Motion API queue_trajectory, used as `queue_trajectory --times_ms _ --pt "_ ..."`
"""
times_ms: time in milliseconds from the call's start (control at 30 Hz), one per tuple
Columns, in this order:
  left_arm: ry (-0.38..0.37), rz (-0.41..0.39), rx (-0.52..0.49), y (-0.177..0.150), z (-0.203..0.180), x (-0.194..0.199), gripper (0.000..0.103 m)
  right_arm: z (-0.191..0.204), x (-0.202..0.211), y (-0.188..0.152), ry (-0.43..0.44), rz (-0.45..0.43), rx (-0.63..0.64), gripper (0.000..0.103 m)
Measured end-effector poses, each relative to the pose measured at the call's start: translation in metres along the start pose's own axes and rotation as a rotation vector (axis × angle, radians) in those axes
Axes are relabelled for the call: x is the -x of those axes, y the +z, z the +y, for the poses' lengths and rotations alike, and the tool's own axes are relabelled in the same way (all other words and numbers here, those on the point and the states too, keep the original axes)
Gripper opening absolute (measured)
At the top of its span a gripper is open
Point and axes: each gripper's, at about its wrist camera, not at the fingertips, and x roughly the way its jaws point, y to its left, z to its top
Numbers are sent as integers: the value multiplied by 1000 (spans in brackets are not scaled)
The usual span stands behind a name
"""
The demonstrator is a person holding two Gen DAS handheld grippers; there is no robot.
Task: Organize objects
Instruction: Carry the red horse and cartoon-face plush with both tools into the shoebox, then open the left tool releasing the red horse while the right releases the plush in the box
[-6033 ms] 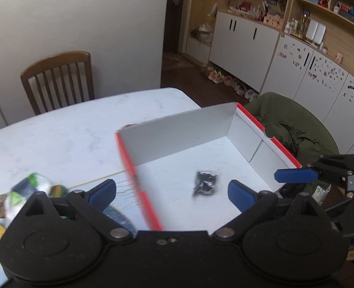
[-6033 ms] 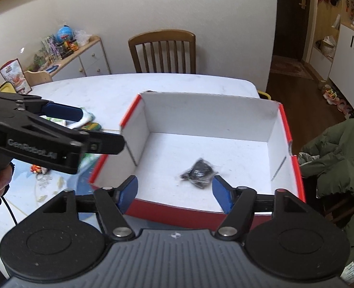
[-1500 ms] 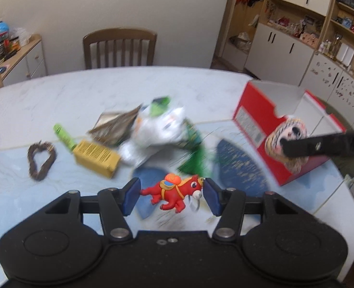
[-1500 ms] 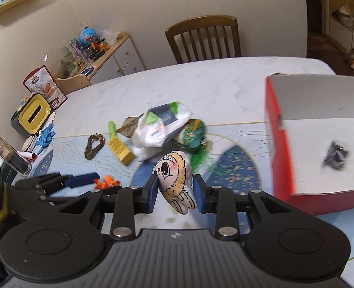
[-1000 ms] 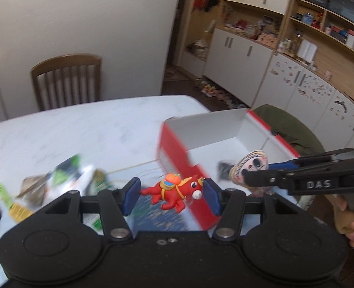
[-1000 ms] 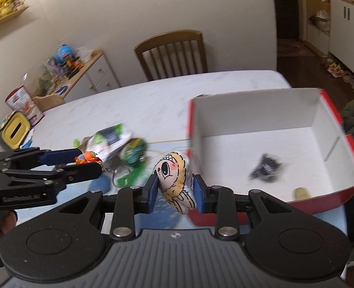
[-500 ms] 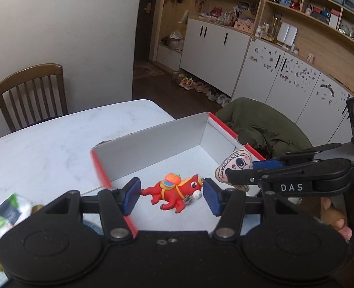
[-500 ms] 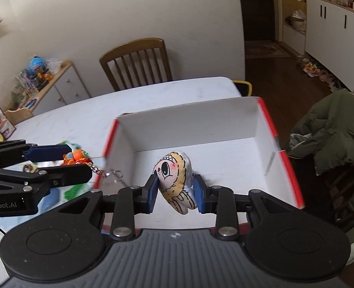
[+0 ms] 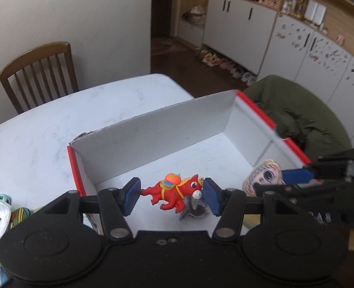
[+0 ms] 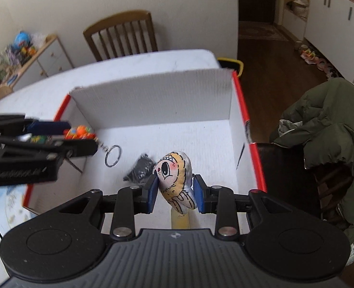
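Right now your left gripper [image 9: 171,195] clenches the red horse toy [image 9: 174,193] and your right gripper [image 10: 175,193] the plush face [image 10: 175,178] — both above the red box [image 10: 239,100].

red horse [image 9: 174,193] | yellow-white striped plush [image 10: 175,175] | red-white box [image 9: 153,139]

A lived-in home: wooden dining chair [image 9: 39,72] at the desk [image 9: 45,124], shoes [image 9: 222,63] beneath white cupboards [image 9: 239,31].
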Motion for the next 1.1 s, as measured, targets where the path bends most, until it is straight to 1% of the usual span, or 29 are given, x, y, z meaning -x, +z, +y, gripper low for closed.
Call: queue_trajectory --times_ms 200,333,400,600,933,1100 --pt "75 42 -28 6 -2 -31 56 0 -25 2 9 70 57 31" --pt "100 76 -29 8 -3 -46 56 1 -39 4 8 126 89 31" --pt "119 92 -38 9 -4 -53 56 0 -45 4 7 140 97 31" --pt "148 140 -47 10 -6 -69 56 -2 -52 5 6 154 108 31" --pt "162 223 -49 9 -8 -85 56 -3 -58 4 -2 160 130 31" --pt "155 284 -52 8 -7 -95 56 -1 -59 2 -10 159 153 31"
